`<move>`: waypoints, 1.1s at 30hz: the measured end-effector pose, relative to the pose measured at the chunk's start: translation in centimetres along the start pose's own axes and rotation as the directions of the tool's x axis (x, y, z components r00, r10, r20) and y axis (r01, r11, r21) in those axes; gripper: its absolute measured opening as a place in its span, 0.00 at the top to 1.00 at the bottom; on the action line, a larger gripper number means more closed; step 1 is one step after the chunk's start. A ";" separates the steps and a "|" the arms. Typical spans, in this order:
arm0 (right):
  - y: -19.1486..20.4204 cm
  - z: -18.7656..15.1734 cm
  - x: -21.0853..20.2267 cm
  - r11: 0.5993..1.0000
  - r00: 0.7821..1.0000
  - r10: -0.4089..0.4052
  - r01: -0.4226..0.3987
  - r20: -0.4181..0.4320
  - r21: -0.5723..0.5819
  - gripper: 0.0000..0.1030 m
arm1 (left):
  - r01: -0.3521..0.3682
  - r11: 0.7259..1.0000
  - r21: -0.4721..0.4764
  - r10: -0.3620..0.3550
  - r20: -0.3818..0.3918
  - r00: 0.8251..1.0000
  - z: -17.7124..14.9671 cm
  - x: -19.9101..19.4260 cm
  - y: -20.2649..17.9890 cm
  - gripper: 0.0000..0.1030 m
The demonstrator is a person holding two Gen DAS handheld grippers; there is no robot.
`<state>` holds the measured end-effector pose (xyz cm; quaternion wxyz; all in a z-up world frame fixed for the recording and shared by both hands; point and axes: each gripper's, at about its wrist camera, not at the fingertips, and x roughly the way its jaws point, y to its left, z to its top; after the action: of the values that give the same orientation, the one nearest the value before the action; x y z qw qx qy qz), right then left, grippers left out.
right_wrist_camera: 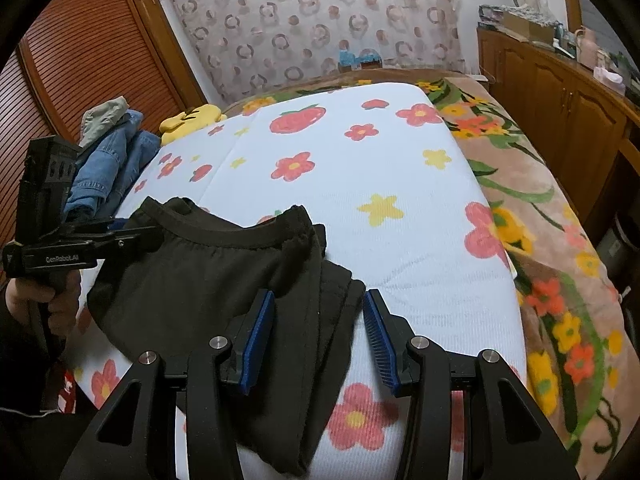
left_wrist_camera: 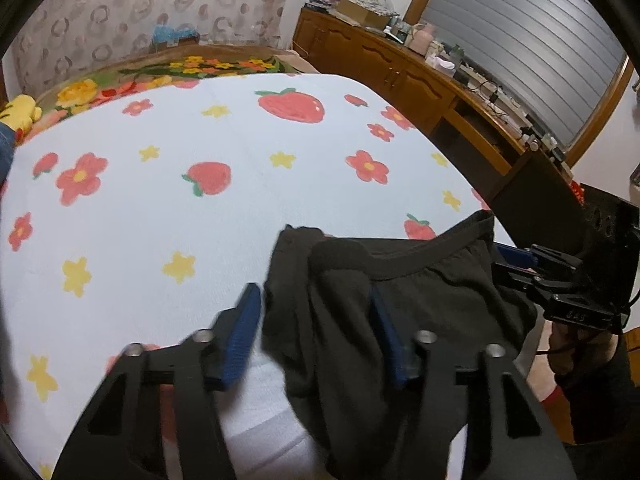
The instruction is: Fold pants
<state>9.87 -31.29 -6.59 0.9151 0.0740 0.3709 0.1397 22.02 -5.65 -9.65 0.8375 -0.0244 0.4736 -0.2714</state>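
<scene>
Black pants (right_wrist_camera: pixel 208 276) lie bunched on the near part of a bed, on a white blanket (right_wrist_camera: pixel 360 184) printed with strawberries, red flowers and yellow stars. The elastic waistband curves across the top of the heap, and folded layers trail down toward the bed's near edge.

From the left wrist view, the left claw (left_wrist_camera: pixel 316 320) stands wide open over the left side of the garment (left_wrist_camera: pixel 400 320). Its left blue pad (left_wrist_camera: pixel 240 336) is over bare blanket (left_wrist_camera: pixel 160 208), just beside the fabric's edge, while the right pad sits against or sunk into the dark cloth; nothing is pinched between them.

From the right wrist view, the right claw (right_wrist_camera: pixel 320 332) is also open, its two blue pads (right_wrist_camera: pixel 258 340) straddling the stacked right edge of the pants. The cloth lies between the pads, but whether either pad touches it cannot be told.

Each camera catches the other claw at the far side of the waistband: the right claw (left_wrist_camera: pixel 516 260) near the waistband's right end, the left claw (right_wrist_camera: pixel 120 228) at its left end, gripped by a hand (right_wrist_camera: pixel 40 292).

A floral brown bedspread (right_wrist_camera: pixel 540 240) lies beneath the blanket. A pile of denim clothes (right_wrist_camera: pixel 108 168) sits at the bed's left side with a yellow plush item (right_wrist_camera: pixel 192 120) beyond it. A wooden cabinet (left_wrist_camera: pixel 380 64) with cluttered top runs along the right wall.
</scene>
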 end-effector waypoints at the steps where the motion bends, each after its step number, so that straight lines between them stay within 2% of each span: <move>1: 0.1 0.1 0.1 1.000 1.000 0.004 -0.004 -0.002 0.000 0.60 | 0.003 1.000 0.003 -0.003 0.000 1.000 -0.1 0.1 -0.1 0.56; 4: 0.2 0.2 0.4 1.000 1.000 0.023 -0.023 -0.007 0.010 0.69 | 0.019 1.000 0.015 -0.019 0.006 1.000 -0.2 0.2 -0.4 0.64; 6: 0.2 0.2 0.6 0.999 0.999 0.040 -0.040 -0.015 0.010 0.79 | 0.034 0.999 0.019 -0.034 0.010 0.999 -0.3 0.0 -0.5 0.71; 9: 0.5 0.5 0.8 0.999 0.999 0.043 -0.043 -0.020 0.001 0.87 | 0.057 0.998 0.034 -0.058 0.028 0.998 -0.3 -0.6 -0.7 0.79; 14: 1.2 1.6 0.4 0.998 0.998 0.058 -0.057 0.016 -0.024 0.89 | 0.068 0.997 0.038 -0.071 0.066 0.995 -0.1 -2.4 -1.0 0.83; 20: 2.8 3.5 -0.2 0.993 0.995 0.078 -0.072 0.063 -0.095 0.89 | 0.032 0.999 0.031 -0.036 0.151 0.988 0.6 -5.8 -0.5 0.84; 25: 5.3 5.5 -0.1 0.980 0.989 0.110 -0.092 0.097 -0.174 0.89 | -0.027 0.999 0.020 0.022 0.224 0.974 1.1 -9.0 0.6 0.84; 33: 8.6 7.7 0.5 0.954 0.979 0.161 -0.123 0.122 -0.274 0.89 | -0.113 0.994 -0.010 0.110 0.296 0.949 1.6 -12.6 2.7 0.84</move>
<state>13.88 -23.19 0.60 0.9285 -0.0127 0.2763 0.2478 19.41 2.35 0.20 0.9130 -0.0348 0.3426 -0.2188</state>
